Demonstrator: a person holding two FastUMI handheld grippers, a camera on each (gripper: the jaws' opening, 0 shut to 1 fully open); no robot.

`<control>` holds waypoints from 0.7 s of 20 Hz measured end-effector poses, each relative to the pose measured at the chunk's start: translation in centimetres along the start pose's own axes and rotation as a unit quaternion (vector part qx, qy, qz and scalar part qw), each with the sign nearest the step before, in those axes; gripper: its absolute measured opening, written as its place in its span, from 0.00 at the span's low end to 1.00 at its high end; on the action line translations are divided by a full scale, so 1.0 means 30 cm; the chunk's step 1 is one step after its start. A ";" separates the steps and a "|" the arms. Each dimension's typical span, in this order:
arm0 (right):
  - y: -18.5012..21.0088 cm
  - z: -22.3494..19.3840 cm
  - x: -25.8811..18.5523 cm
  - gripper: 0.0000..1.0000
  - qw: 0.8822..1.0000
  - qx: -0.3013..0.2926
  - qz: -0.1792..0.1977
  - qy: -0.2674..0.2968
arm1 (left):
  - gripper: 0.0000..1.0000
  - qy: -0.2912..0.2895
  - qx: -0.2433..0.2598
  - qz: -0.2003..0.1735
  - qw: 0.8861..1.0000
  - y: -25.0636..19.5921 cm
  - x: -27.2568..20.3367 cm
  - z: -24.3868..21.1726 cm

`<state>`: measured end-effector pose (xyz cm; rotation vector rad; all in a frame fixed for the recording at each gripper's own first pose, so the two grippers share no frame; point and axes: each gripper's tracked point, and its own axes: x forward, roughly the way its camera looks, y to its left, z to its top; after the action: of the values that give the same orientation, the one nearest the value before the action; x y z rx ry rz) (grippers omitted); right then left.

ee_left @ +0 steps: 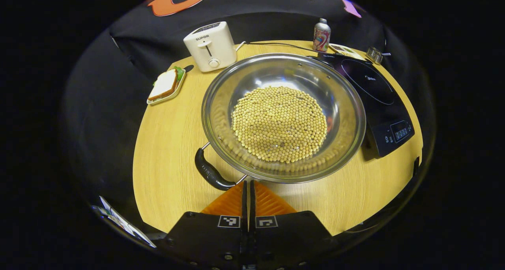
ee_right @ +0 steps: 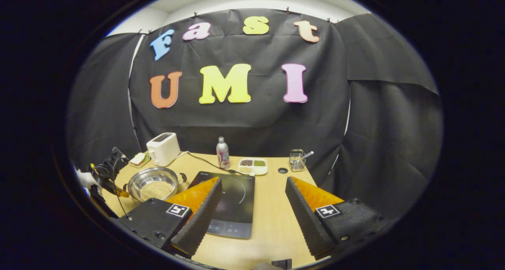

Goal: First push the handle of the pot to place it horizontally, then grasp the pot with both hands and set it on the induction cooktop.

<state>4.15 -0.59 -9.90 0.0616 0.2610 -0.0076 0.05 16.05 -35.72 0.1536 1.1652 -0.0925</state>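
Left tool fully closed, holding nothing, tips just at the pot handle, likely set to push it level. One pot of beans sits on the table left of one induction cooktop. Right tool wide open, empty, near side, probably waiting for the two-handed lift.

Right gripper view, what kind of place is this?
Likely a mock kitchen set up in a recording booth: a wooden table holding an induction cooktop and toaster, backed by black cloth.
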 end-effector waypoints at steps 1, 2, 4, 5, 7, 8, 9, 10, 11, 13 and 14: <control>-0.005 -0.001 0.004 1.00 1.000 0.000 -0.001 0.000 | 0.09 0.001 -0.004 0.001 1.000 0.011 0.005 0.004; -0.006 0.002 0.003 1.00 1.000 0.000 -0.002 0.001 | 0.09 0.002 -0.008 0.003 1.000 0.022 0.009 0.006; -0.006 0.001 0.003 1.00 1.000 -0.001 -0.004 0.001 | 0.09 0.003 -0.013 0.007 1.000 0.045 0.022 0.014; -0.007 0.001 0.004 1.00 1.000 -0.003 -0.004 0.002 | 0.09 0.002 -0.014 0.009 1.000 0.056 0.027 0.025; -0.001 0.003 0.006 1.00 1.000 -0.006 -0.005 0.002 | 0.00 0.002 -0.017 0.013 1.000 0.081 0.034 0.038; -0.001 0.005 0.006 1.00 1.000 -0.008 -0.005 0.003 | 0.09 0.000 -0.022 0.015 1.000 0.093 0.041 0.049; -0.001 0.004 0.004 1.00 1.000 -0.009 -0.005 0.002 | 0.09 0.000 -0.026 0.016 1.000 0.099 0.045 0.058; 0.001 0.006 0.003 1.00 1.000 -0.009 -0.005 0.003 | 0.00 0.000 -0.029 0.017 0.999 0.109 0.047 0.066; 0.004 0.003 0.004 1.00 1.000 -0.010 -0.005 0.004 | 0.00 -0.001 -0.030 0.018 0.999 0.123 0.051 0.072; 0.007 0.001 0.003 1.00 1.000 -0.012 -0.006 0.006 | 0.09 -0.003 -0.029 0.023 0.999 0.147 0.058 0.084; 0.009 0.003 0.003 1.00 1.000 -0.013 -0.005 0.007 | 0.09 -0.005 -0.031 0.024 0.999 0.159 0.064 0.089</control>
<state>4.26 -0.34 -9.82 0.0341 0.2755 -0.0145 3.95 20.31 -36.10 0.1265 1.1530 -0.0160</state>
